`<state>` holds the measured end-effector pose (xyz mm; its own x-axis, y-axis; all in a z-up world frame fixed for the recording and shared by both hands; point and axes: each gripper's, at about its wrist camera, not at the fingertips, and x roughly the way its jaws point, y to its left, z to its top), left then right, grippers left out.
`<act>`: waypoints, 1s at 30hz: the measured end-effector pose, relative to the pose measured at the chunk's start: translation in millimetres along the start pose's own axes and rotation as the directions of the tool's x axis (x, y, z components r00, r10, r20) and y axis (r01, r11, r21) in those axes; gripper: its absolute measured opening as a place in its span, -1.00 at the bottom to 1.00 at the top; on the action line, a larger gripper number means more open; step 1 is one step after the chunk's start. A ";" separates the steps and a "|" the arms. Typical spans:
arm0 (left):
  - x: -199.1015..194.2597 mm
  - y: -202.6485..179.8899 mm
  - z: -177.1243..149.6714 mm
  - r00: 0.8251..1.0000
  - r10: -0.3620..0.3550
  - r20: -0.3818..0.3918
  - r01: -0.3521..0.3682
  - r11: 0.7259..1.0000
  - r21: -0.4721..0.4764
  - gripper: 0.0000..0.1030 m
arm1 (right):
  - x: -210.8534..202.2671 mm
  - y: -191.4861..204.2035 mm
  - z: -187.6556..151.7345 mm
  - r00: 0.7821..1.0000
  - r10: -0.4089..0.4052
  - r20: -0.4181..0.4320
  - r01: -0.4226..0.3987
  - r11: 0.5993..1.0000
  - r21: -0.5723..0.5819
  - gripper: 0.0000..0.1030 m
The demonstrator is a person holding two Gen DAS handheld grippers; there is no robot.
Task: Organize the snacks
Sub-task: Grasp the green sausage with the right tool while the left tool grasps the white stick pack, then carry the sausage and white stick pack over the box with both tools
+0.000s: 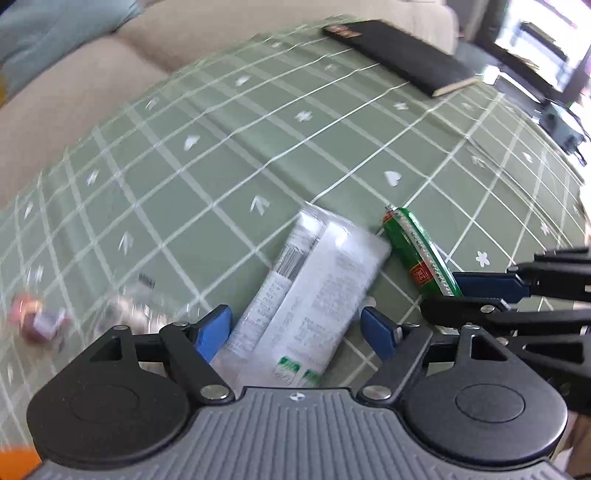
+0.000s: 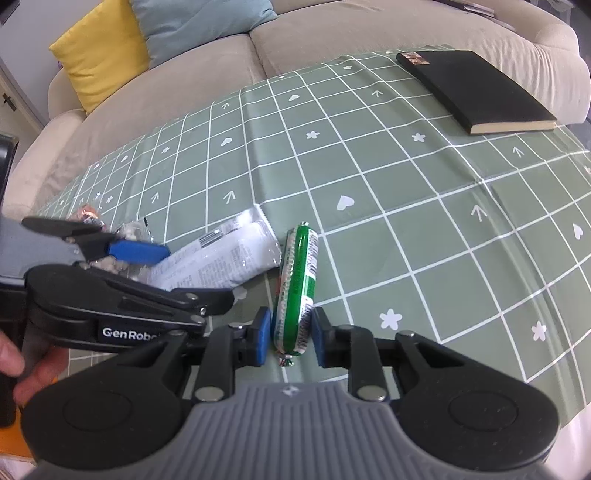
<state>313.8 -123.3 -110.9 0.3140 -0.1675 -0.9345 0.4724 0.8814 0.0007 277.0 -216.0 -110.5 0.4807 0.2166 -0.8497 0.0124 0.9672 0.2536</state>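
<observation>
Green checked tablecloth [image 2: 369, 206] before a beige sofa [image 2: 332, 33] | green sausage stick [image 2: 297, 291] lies between your right gripper [image 2: 290, 332] pads – narrow, not visibly pinching | left gripper [image 1: 295, 328] wide over white packet [image 1: 314, 284] – light, crinkly, slippery; grip mid-length.

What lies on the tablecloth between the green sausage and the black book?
Nothing: between the green sausage and black book only bare tablecloth shows, clearest in the right wrist view.
</observation>
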 end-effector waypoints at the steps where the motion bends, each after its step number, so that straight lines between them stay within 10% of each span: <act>1: -1.8 1.4 -1.5 1.000 0.007 -0.021 -0.008 0.999 -0.032 0.66 | 0.0 -0.4 0.2 1.000 0.001 0.000 -0.001 1.000 0.001 -0.58; 15: -1.6 -3.7 -8.6 0.993 0.063 0.098 -0.050 0.991 -0.127 0.74 | -1.0 -3.3 -0.9 1.000 0.005 0.015 -0.005 1.000 -0.001 -0.59; 20: -7.0 -10.1 -11.1 0.990 0.063 0.123 -0.048 0.991 -0.124 0.19 | -0.6 0.1 -1.4 1.000 -0.005 0.024 0.006 1.000 -0.017 -0.59; 30: -20.6 -15.9 -29.3 0.980 0.132 0.150 -0.089 0.961 -0.261 0.09 | -1.9 -2.3 -1.8 1.000 -0.003 0.020 0.003 1.000 0.001 -0.63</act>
<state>275.7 -121.0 -102.1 0.4936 -0.1144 -0.8622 0.2114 0.9774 -0.0086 274.4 -218.4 -110.4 0.4983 0.2106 -0.8411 0.0148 0.9678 0.2511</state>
